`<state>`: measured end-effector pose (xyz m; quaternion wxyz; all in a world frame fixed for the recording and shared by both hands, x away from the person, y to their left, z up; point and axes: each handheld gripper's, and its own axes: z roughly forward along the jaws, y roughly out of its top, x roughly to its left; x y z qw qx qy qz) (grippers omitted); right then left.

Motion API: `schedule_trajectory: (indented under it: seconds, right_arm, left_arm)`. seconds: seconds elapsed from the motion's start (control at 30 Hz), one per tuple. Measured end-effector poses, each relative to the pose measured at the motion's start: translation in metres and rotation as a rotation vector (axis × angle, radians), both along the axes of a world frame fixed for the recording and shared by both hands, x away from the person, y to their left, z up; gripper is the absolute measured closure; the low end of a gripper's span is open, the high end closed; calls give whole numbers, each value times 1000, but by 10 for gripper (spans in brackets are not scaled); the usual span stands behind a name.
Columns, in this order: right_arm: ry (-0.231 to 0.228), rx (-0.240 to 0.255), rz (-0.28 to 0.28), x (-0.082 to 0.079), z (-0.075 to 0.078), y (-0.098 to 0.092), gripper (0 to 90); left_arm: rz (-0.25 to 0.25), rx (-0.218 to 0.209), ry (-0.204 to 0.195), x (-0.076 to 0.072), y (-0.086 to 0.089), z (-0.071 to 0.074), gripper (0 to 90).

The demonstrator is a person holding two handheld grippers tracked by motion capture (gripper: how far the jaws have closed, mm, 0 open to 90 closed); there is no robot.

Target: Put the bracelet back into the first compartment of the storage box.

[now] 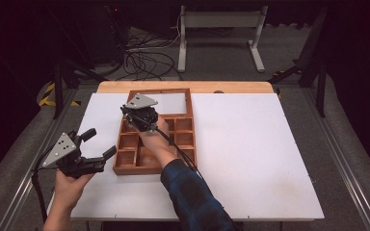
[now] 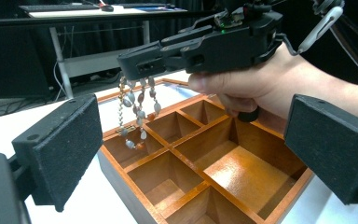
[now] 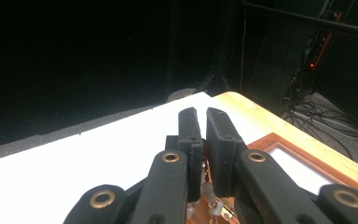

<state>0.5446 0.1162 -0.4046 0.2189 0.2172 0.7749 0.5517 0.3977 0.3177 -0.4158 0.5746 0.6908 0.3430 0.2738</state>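
Closest to us in the left gripper view are two black foam pads (image 2: pixel 60 154), spread wide with nothing between them; they belong to the left gripper (image 1: pixel 98 146), which we see in the high view held just off the left side of the wooden tray (image 1: pixel 188 161), above the white table (image 1: pixel 250 144).

Between those pads we look at a beaded necklace (image 2: pixel 137 114), pale and brownish beads on a looped strand. It hangs from the tips of the right gripper (image 2: pixel 135 65), over the compartments at the tray's left edge, its lowest beads about level with the rim; we cannot tell whether they touch the wood. In the right gripper view the jaws stand narrow, nearly closed, with a few beads (image 3: pixel 209 198) showing just below them, so we read this claw as pinching the necklace.

Around it, the tray is divided into several open compartments (image 2: pixel 242 172), and the ones we can see into look bare. Its far section has a pale flat panel (image 1: pixel 171 102). One hand (image 2: pixel 251 88) wraps the right gripper's body, and a dark blue plaid sleeve (image 1: pixel 192 192) runs back toward the table's near edge. Beyond the table we see a light wooden strip (image 1: pixel 183 86), loose cables (image 1: pixel 144 62) on the floor, and a white metal stand (image 1: pixel 221 29).
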Motion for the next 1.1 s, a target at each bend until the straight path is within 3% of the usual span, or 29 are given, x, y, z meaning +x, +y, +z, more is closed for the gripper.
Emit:
schedule_trajectory:
  seconds: [0.3,0.9,1.1]
  right_arm:
    - [27,-15,-3,3,-11,5,853]
    - [46,-39,-3,5,-18,7,847]
    - [76,-48,-1,8,-21,7,827]
  left_arm:
    - [5,2,1,0,2,0,51]
    - [5,1,-1,0,2,-1,51]
    - [4,5,-1,0,2,-1,51]
